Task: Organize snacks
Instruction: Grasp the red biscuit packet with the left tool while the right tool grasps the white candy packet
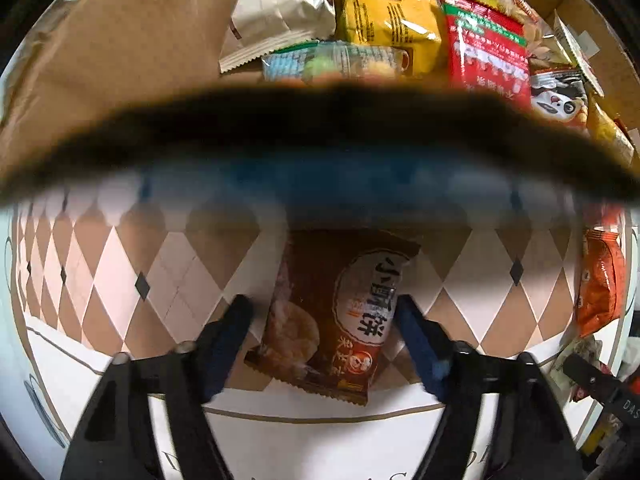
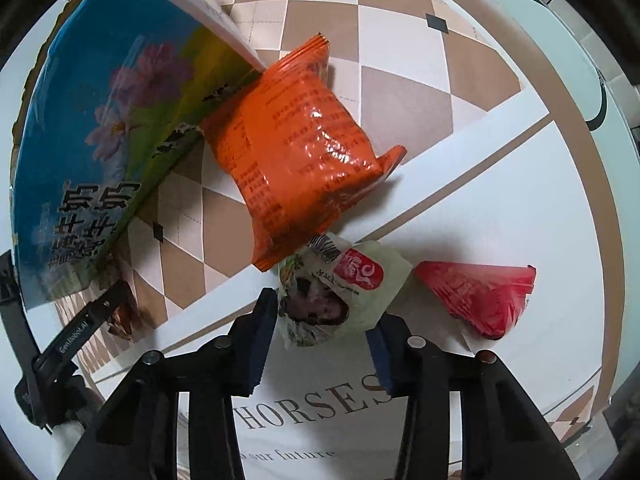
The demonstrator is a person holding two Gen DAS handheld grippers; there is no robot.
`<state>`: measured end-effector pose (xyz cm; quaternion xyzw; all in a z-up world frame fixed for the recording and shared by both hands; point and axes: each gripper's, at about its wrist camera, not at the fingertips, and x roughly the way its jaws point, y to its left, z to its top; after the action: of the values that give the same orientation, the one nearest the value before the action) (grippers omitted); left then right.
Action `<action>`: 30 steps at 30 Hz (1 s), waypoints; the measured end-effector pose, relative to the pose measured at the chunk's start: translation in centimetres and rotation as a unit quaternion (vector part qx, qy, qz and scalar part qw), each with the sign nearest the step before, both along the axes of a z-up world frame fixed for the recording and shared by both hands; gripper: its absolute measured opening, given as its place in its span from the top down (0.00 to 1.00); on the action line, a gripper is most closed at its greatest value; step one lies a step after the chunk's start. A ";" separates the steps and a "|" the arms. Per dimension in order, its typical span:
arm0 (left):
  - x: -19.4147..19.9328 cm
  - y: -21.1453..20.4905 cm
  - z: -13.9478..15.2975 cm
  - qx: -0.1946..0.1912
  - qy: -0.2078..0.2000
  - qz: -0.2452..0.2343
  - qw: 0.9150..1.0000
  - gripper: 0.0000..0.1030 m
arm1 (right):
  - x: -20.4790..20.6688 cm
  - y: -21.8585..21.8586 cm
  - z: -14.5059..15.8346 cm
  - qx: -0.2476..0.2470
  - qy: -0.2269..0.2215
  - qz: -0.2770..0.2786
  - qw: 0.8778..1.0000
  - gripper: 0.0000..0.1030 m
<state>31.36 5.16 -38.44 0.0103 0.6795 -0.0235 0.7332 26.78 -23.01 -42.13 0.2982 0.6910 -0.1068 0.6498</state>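
Left wrist view: the left gripper (image 1: pixel 322 312) points down at a brown foil snack packet with a round white label (image 1: pixel 334 312) lying on the diamond-patterned desk (image 1: pixel 120 280). Its blue-padded fingers (image 1: pixel 416 336) sit against both long edges of the packet, closed on it. Beyond a blurred dark rim, an open cardboard box (image 1: pixel 120 40) holds yellow, red and white snack bags.

Right wrist view: the right gripper (image 2: pixel 322 326) has its fingers (image 2: pixel 258 332) pinched on a pale green crinkled snack packet (image 2: pixel 340 292). An orange foil packet (image 2: pixel 300 152) overlaps its top edge, leaning on a blue flower-printed box (image 2: pixel 100 120). A red packet (image 2: pixel 480 296) lies just beside.
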 end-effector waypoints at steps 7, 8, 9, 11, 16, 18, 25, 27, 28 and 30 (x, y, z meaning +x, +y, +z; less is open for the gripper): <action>-3.5 -1.3 -0.2 -0.005 0.017 0.006 1.000 0.47 | -0.2 1.5 -0.2 0.003 0.001 0.028 1.000 0.57; -4.3 -1.3 -0.2 -0.007 0.025 0.010 1.000 0.47 | -0.3 1.6 -0.2 0.004 0.002 0.033 0.999 0.58; -5.2 -1.3 -0.2 -0.017 0.033 0.015 0.999 0.47 | -0.5 1.9 -0.2 0.006 0.003 0.042 0.999 0.58; -6.9 -1.5 -0.1 -0.020 0.046 0.020 0.999 0.47 | -0.8 2.6 -0.2 0.012 0.006 0.062 0.998 0.60; -10.9 -1.8 -0.6 -0.038 0.080 0.033 0.996 0.47 | -2.2 4.8 -0.2 0.019 0.026 0.125 0.992 0.60; -11.7 -2.0 -1.0 -0.032 0.084 0.029 0.996 0.47 | -2.7 5.4 -0.4 0.018 0.032 0.139 0.990 0.60; -10.5 -3.6 -1.1 -0.003 0.068 0.005 0.998 0.46 | -2.2 5.6 -1.0 0.017 0.033 0.123 0.992 0.57; -10.7 -3.9 -1.0 0.003 0.065 0.000 0.998 0.46 | -2.0 5.9 -0.9 0.010 0.030 0.122 0.992 0.57; -10.7 -4.3 -0.8 0.004 0.065 0.000 0.998 0.46 | -2.1 5.6 -0.9 0.007 0.030 0.123 0.992 0.57; -11.0 -4.6 -0.7 0.003 0.061 0.001 0.998 0.46 | -2.3 4.7 -0.6 0.005 0.028 0.119 0.992 0.57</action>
<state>20.33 0.60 -39.16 0.0105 0.7227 -0.0212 0.6907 24.48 -18.29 -42.70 0.2138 0.7399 -0.0332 0.6370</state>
